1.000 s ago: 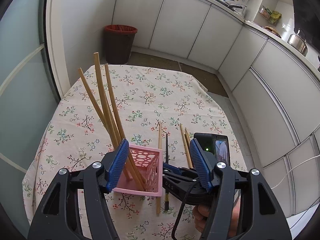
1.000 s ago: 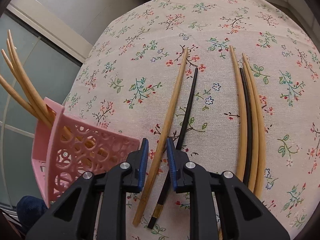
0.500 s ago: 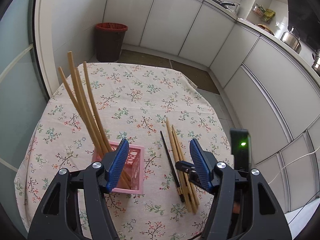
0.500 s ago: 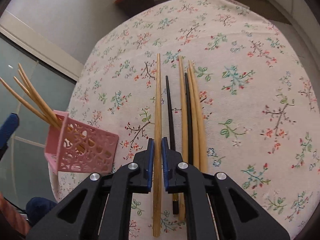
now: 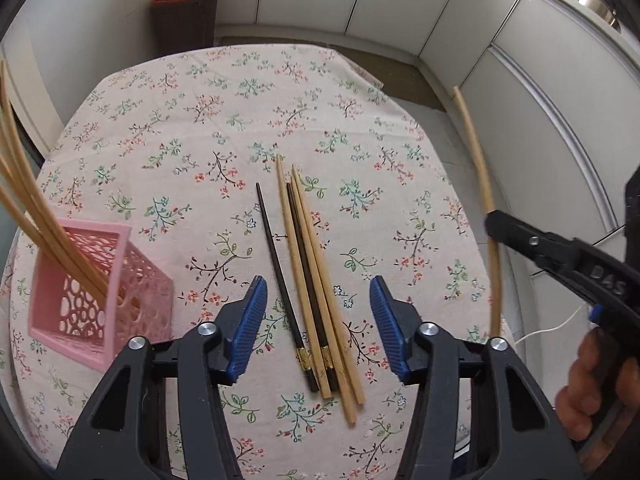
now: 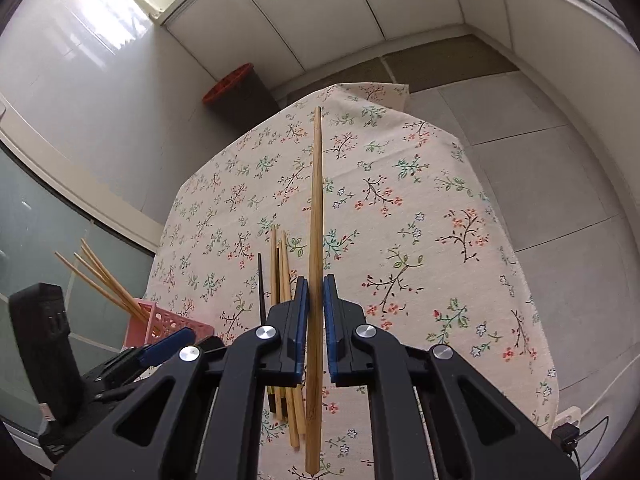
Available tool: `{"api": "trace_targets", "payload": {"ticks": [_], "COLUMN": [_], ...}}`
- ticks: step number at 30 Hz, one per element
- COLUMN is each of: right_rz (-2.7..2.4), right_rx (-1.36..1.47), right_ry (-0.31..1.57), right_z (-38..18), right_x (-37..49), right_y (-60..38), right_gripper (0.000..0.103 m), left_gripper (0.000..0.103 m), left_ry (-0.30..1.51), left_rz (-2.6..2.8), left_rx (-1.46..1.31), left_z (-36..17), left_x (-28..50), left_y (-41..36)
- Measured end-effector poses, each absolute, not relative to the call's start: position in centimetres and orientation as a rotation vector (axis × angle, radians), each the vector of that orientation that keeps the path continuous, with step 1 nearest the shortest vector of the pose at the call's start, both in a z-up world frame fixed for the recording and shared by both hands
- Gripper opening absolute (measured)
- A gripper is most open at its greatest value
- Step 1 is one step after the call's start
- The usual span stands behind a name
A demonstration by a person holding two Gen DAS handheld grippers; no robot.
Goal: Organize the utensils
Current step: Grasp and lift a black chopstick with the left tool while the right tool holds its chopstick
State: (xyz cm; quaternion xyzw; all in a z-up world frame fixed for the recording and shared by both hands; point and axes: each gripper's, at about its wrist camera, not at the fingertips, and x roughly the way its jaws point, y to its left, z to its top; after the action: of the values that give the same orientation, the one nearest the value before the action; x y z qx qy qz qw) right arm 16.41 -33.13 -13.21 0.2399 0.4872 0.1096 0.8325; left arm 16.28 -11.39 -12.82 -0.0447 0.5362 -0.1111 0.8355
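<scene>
My right gripper (image 6: 316,300) is shut on a wooden chopstick (image 6: 317,208) and holds it lifted above the floral table; it also shows in the left wrist view (image 5: 478,176) at the right. My left gripper (image 5: 318,312) is open and empty above several wooden and black chopsticks (image 5: 304,264) lying side by side on the cloth. A pink perforated basket (image 5: 96,292) at the left holds several wooden chopsticks (image 5: 28,200) leaning out; it also shows in the right wrist view (image 6: 160,320).
The table wears a floral cloth (image 5: 240,120). A dark bin with a red rim (image 5: 186,20) stands on the floor behind it. White cabinets (image 5: 400,8) line the back and right. A glass door is at the left.
My right gripper has lifted the wooden chopstick off the cloth and risen away to the right. My left gripper has shifted from the basket to above the lying chopsticks.
</scene>
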Motion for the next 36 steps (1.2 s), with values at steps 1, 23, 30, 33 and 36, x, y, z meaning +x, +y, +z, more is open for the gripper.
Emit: {"api": "trace_targets", "payload": {"ticks": [1,23,30,33,36], "right_rz": [0.23,0.258,0.263,0.273,0.282], "right_rx": [0.513,0.549,0.525,0.517,0.502], "right_ry": [1.033,1.015,0.99,0.968,0.939], "right_z": [-13.3,-13.4,-13.0,-12.7,-12.3], "right_x": [16.4,16.8,16.9,17.1,17.1], "right_y": [-33.3,-34.6,-34.0,-33.5,-33.0], "right_gripper": [0.008,0.008,0.008,0.008,0.008], "left_gripper": [0.038,0.004,0.004,0.004,0.004], "left_ry": [1.155,1.237,1.1,1.037,0.95], "left_rz": [-0.217,-0.125,-0.254,-0.305,-0.323], "left_rx": [-0.093,0.036,0.002,-0.035,-0.047], "left_z": [-13.7,-19.1,-14.6,-12.1,-10.0], "left_x": [16.7,21.3,17.1,15.6,15.4], "left_y": [-11.5,-12.6,-12.2,-11.4,-11.2]}}
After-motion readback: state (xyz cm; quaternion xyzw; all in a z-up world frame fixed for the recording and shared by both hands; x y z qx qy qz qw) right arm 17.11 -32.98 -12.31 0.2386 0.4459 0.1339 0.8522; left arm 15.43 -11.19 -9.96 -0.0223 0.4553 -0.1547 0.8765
